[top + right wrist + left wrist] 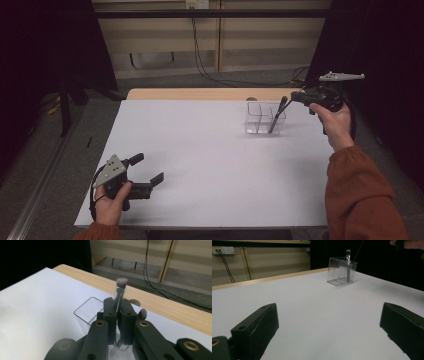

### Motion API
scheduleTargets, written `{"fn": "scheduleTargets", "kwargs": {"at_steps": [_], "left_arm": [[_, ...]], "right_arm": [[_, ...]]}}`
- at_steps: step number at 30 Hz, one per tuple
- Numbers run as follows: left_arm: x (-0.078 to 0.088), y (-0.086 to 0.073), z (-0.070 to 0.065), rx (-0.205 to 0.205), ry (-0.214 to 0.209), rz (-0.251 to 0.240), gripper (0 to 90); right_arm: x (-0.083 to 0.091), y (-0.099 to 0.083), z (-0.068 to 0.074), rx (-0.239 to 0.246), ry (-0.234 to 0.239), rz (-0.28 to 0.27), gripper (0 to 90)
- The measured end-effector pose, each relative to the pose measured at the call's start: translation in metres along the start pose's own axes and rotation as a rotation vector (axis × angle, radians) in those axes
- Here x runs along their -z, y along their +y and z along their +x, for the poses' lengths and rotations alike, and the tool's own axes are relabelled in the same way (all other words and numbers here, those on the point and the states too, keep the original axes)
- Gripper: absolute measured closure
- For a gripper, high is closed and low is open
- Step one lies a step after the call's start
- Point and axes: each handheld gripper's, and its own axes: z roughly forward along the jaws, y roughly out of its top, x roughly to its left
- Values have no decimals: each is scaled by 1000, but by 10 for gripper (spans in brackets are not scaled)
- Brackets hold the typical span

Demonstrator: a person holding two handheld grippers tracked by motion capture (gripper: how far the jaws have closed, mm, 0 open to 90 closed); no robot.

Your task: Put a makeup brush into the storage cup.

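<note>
A lab-like recording set-up: a white-covered bench (pixel 200 165) hemmed by black curtains (pixel 45 45), bare beige wall panels (pixel 165 40) behind, a wall socket (pixel 220 250) and loose cables (pixel 205 60) trailing across the grey floor (pixel 60 150)

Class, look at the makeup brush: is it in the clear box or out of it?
In. The makeup brush stands tilted, handle down in the clear box, bristles above its rim.

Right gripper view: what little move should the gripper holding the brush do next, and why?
Probably lower the makeup brush into the clear box. The right gripper is shut on it, right above the box's open top.
</note>
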Motion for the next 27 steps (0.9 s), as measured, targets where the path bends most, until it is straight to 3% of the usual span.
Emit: {"fn": "scheduleTargets", "kwargs": {"at_steps": [27], "left_arm": [[-1, 0, 0, -30, 1, 16, 21]], "right_arm": [[-27, -12, -8, -2, -33, 104, 859]]}}
